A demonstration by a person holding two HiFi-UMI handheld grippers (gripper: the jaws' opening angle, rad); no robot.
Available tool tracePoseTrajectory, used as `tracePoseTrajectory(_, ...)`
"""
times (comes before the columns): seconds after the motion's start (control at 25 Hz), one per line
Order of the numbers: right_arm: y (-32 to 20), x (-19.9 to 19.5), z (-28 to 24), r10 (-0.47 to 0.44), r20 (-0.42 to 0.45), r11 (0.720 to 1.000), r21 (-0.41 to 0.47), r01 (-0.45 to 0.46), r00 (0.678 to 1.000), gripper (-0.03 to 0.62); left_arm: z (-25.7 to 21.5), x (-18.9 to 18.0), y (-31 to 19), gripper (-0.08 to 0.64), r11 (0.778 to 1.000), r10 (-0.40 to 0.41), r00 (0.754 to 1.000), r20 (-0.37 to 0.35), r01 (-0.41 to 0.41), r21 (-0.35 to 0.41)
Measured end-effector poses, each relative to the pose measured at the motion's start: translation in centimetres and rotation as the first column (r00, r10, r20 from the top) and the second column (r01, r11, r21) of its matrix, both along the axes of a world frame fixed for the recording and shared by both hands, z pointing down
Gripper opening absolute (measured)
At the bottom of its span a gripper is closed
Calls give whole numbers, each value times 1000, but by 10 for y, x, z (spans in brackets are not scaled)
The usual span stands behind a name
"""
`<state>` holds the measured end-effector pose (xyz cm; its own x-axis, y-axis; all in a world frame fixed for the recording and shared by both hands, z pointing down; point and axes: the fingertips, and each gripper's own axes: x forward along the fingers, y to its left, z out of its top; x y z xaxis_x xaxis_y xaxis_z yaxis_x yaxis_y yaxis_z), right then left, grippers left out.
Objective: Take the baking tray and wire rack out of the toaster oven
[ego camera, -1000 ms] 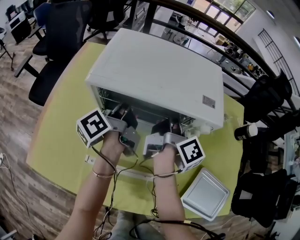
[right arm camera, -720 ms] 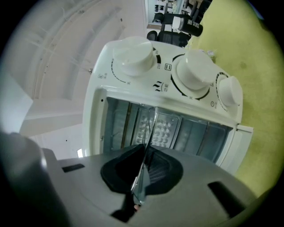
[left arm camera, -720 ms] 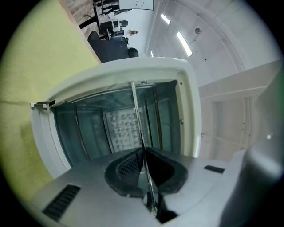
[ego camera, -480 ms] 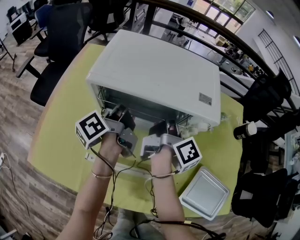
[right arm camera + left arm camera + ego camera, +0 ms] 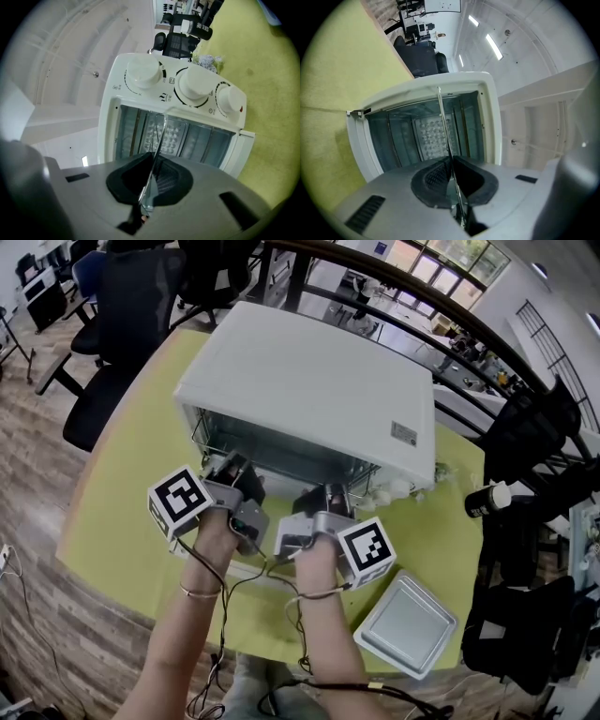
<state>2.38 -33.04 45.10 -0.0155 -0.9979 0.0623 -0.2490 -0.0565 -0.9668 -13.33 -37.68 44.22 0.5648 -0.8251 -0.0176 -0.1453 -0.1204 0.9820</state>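
left gripper jaws clamped on wire rack edge, open toaster oven ahead, yellow table left

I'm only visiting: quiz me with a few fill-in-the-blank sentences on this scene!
The toaster oven has ____ round knobs.
The left gripper and right gripper are each ____ (open or shut) on the wire rack.
The baking tray lies on the table, on the person's ____ side.
Missing words: three; shut; right.

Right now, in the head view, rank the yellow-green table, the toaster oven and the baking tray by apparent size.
1. table
2. toaster oven
3. baking tray, clearly smallest though it lies nearer the camera than the oven.
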Motion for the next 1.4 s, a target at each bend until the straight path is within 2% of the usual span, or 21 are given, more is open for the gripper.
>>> tracePoseTrajectory(0.48,25,-8,0,-20,-23,1000,3,20,1000,-5,2,-7,25,11,1000,-3,1000,2,3,2)
tracePoseTrajectory(0.6,26,-10,-3,-28,-25,999,26,29,999,-5,1,-9,29,11,1000,-4,1000,3,4,-1)
tracePoseTrajectory(0.72,34,-11,0,-22,-30,1000,-5,22,999,-5,1,-10,35,11,1000,-8,1000,3,8,-11)
tracePoseTrajectory(0.88,36,-13,-4,-37,-34,999,26,38,999,-5,1,-12,39,9,1000,-10,1000,-2,10,0)
tracePoseTrajectory(1.4,57,-19,-2,-63,-31,998,7,63,998,-5,2,-19,61,9,1000,-26,1000,7,26,-8)
